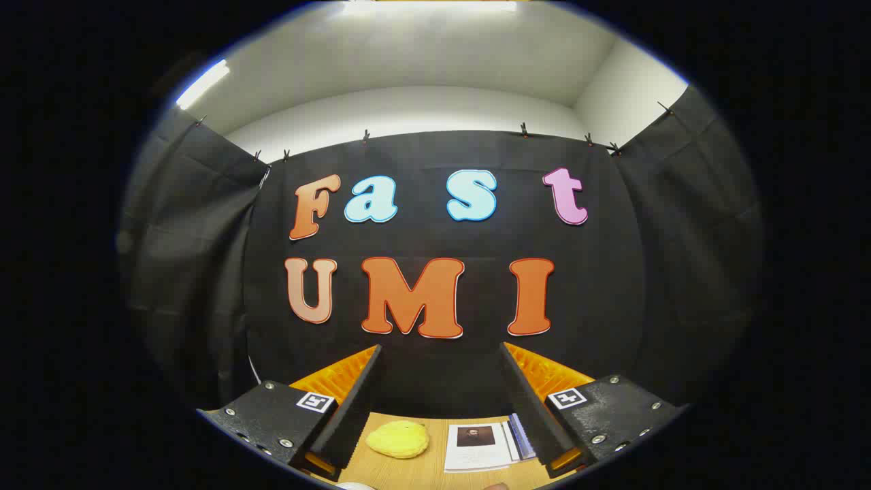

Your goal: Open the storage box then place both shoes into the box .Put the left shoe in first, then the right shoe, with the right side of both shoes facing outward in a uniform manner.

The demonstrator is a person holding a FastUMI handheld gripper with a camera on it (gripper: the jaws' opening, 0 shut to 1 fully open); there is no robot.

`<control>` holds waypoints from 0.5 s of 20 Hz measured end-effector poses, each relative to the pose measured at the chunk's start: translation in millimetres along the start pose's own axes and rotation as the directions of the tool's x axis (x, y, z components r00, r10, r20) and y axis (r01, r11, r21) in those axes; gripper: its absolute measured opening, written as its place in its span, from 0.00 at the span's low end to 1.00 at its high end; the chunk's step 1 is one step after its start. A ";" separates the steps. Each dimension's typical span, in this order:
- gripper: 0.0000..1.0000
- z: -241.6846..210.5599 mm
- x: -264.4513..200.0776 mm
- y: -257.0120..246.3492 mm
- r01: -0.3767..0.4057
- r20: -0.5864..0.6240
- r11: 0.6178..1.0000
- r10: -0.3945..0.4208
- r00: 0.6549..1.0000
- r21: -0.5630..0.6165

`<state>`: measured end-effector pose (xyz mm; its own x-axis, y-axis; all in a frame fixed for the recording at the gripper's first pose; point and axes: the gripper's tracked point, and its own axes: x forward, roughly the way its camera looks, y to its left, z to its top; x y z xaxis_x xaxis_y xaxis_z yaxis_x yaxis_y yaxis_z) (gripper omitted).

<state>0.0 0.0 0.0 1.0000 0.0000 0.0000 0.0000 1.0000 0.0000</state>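
Note:
My gripper [441,354] is held up high and level, facing the black cloth wall [435,381] of the booth. Its two fingers [354,401] stand wide apart, open, with nothing between them. Below and between the fingers lies a strip of wooden table [422,469]. I cannot see a storage box or any shoes from here.
On the table between the fingers sits a small yellow soft object [398,439], with a white booklet [480,446] bearing a dark picture just right of it. Black cloth closes the booth on the left [190,272] and right [694,258]. A white wall and ceiling [422,68] rise above.

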 end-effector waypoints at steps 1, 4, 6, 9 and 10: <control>0.98 3.3 0.3 -1.1 0.002 0.008 1.000 -0.002 1.000 -0.002; 0.98 11.1 2.0 -3.2 0.012 0.043 1.000 -0.011 0.999 -0.016; 0.98 13.5 2.5 -0.8 0.012 0.060 1.000 -0.011 0.998 -0.023; 0.98 27.8 4.0 4.2 0.024 0.113 0.999 -0.021 0.993 -0.022; 0.98 39.8 3.9 3.2 0.036 0.151 0.999 -0.031 0.988 -0.024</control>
<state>3.9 3.2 39.8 0.9880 -0.0315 0.1514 0.0355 0.9991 -0.0240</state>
